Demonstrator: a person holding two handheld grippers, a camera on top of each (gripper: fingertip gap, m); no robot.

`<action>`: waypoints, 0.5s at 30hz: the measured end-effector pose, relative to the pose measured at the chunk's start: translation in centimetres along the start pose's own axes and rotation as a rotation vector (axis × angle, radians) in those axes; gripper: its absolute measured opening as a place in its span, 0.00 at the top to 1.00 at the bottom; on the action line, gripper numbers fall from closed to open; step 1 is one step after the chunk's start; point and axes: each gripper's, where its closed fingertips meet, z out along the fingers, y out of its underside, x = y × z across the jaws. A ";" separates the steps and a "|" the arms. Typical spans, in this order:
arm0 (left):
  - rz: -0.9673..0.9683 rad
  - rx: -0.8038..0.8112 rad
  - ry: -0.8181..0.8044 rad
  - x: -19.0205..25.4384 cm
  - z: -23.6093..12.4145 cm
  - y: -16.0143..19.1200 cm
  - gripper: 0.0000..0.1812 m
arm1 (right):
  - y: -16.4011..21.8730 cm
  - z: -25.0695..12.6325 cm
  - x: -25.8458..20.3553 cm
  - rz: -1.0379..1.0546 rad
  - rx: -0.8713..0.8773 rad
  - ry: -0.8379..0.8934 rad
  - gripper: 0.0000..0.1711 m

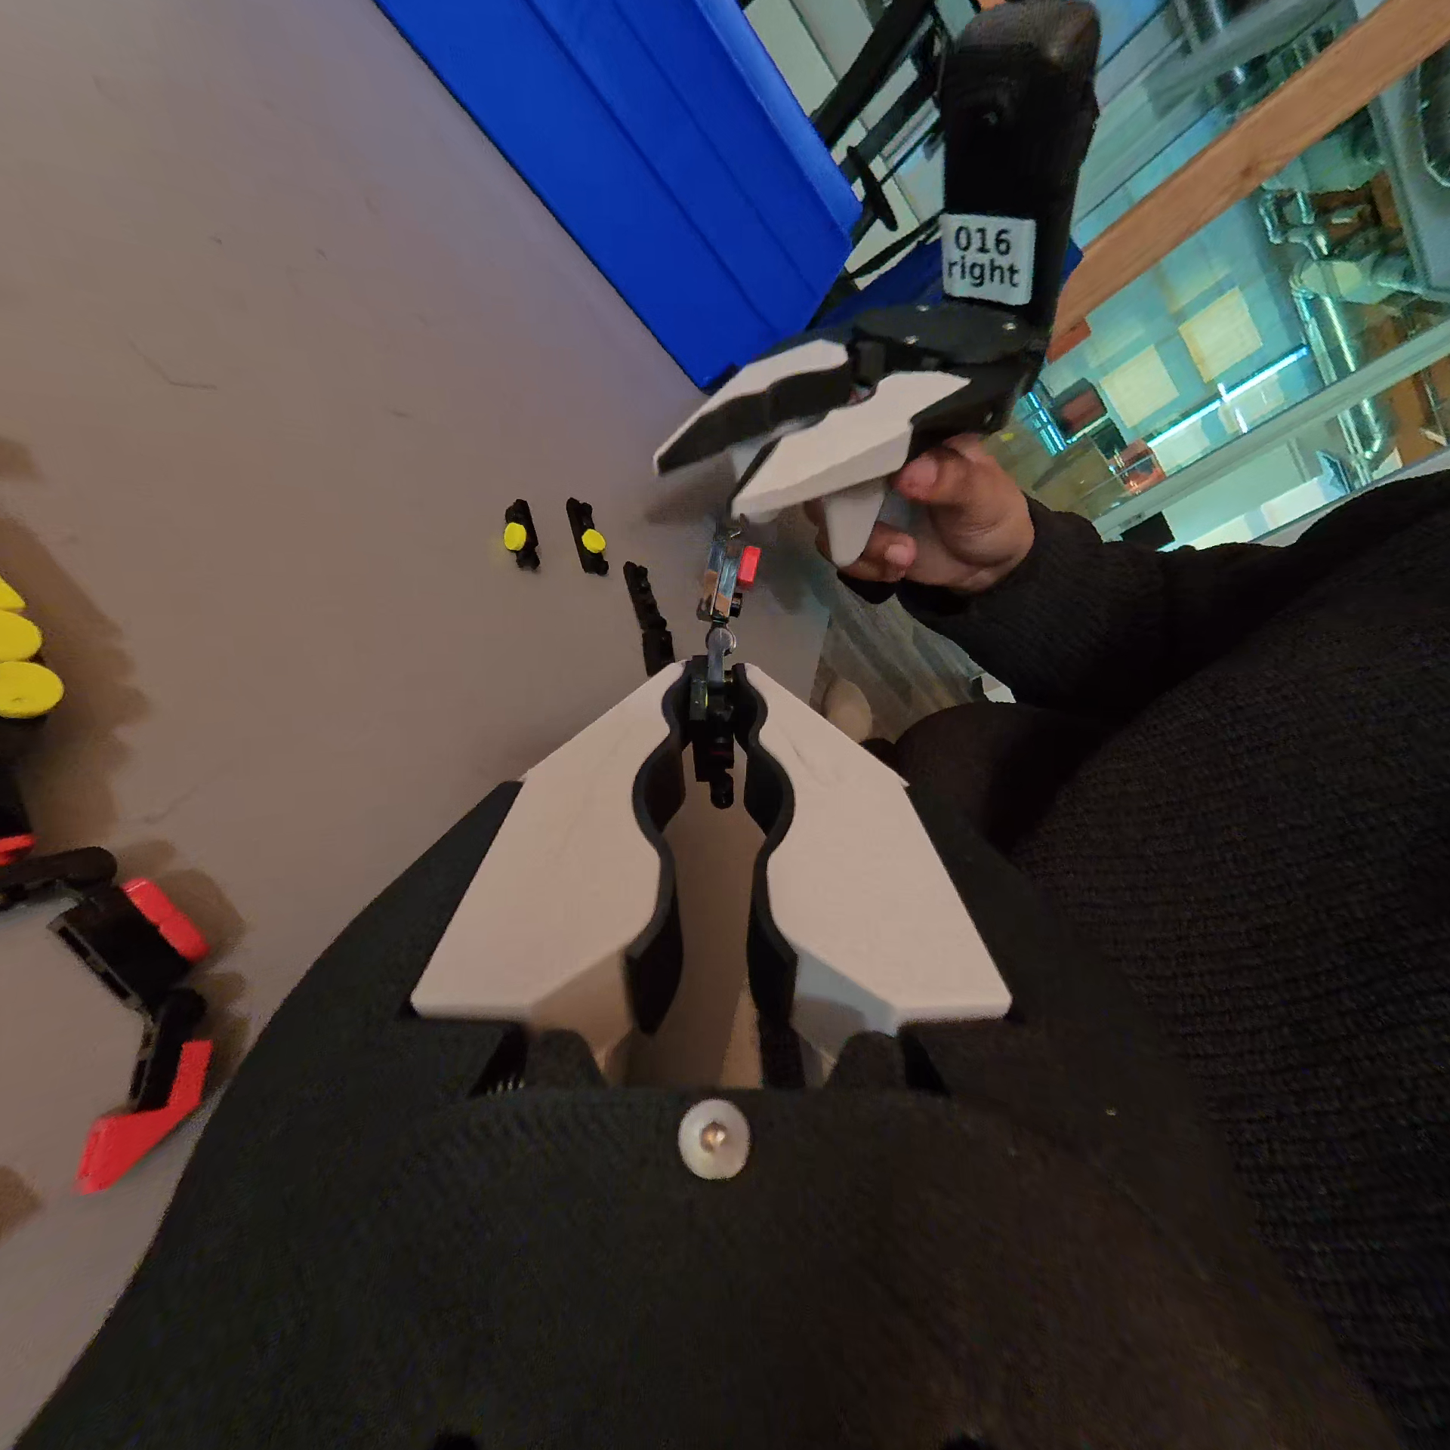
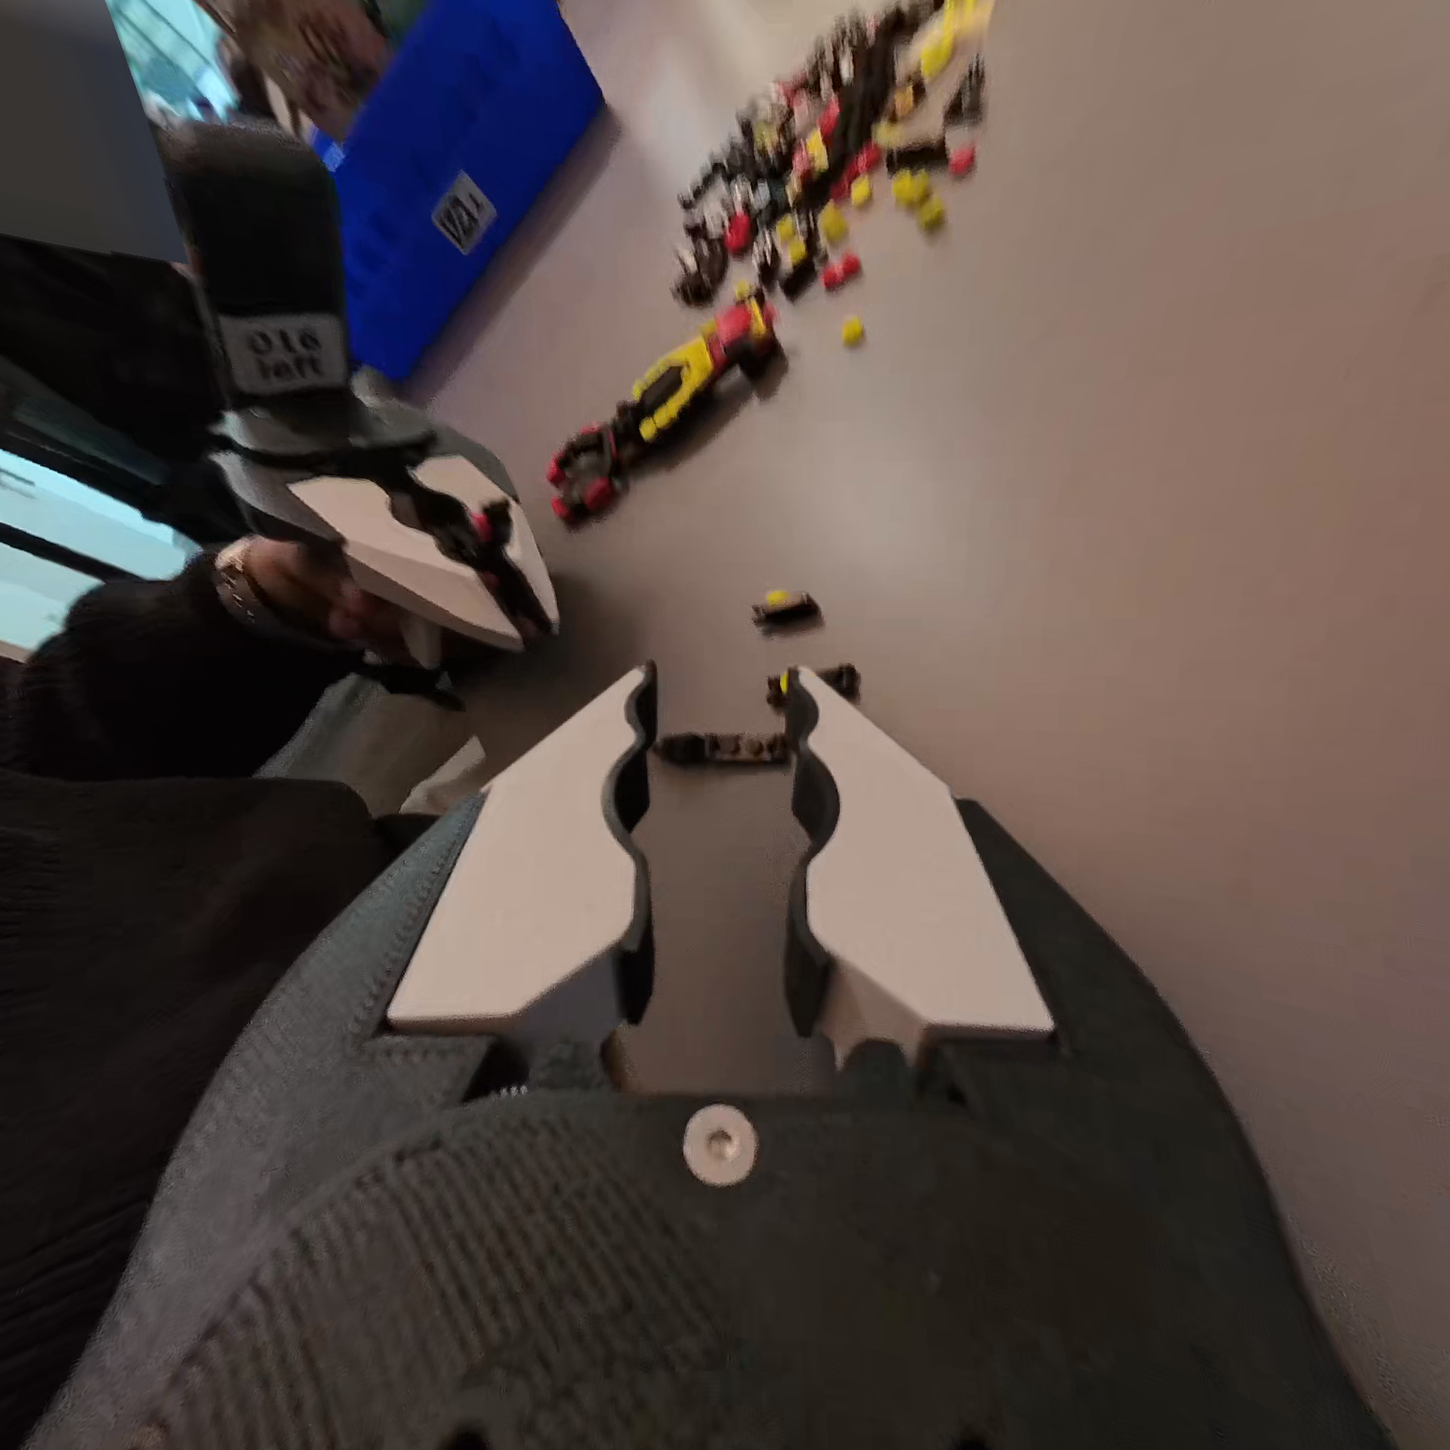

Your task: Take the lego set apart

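Grey worktop [image 2: 1098, 628] strewn with loose pieces, blue mat beyond its far edge.
The left gripper [image 1: 710, 675] pinches a small black-and-silver lego sub-assembly [image 1: 714, 730] near the worktop's near edge; the right gripper [image 2: 718, 683] gapes wide, empty, over a black studded lego strip [image 2: 722, 747]. The thin pinch risks twisting the piece free.

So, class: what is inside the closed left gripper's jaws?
The left gripper pinches a small black lego piece with a silver part poking past the tips. The fingers cover the piece's sides.
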 end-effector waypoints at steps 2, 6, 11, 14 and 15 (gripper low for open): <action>-0.001 -0.001 0.005 0.3 0.2 0.0 0.98 | -1.8 -0.7 -1.6 -0.025 0.104 -0.068 0.80; -0.013 0.000 0.059 2.0 0.9 -0.2 0.98 | -2.9 -1.0 -5.5 0.029 0.192 -0.287 0.76; -0.014 -0.049 0.132 4.5 2.4 0.8 0.98 | -1.5 0.4 -8.7 0.104 0.131 -0.457 0.70; -0.003 -0.064 0.147 5.2 2.8 1.1 0.97 | -1.1 0.6 -8.7 0.123 0.116 -0.467 0.95; -0.014 -0.048 0.156 5.4 2.8 0.8 0.97 | -1.4 0.3 -8.7 0.123 0.123 -0.469 0.95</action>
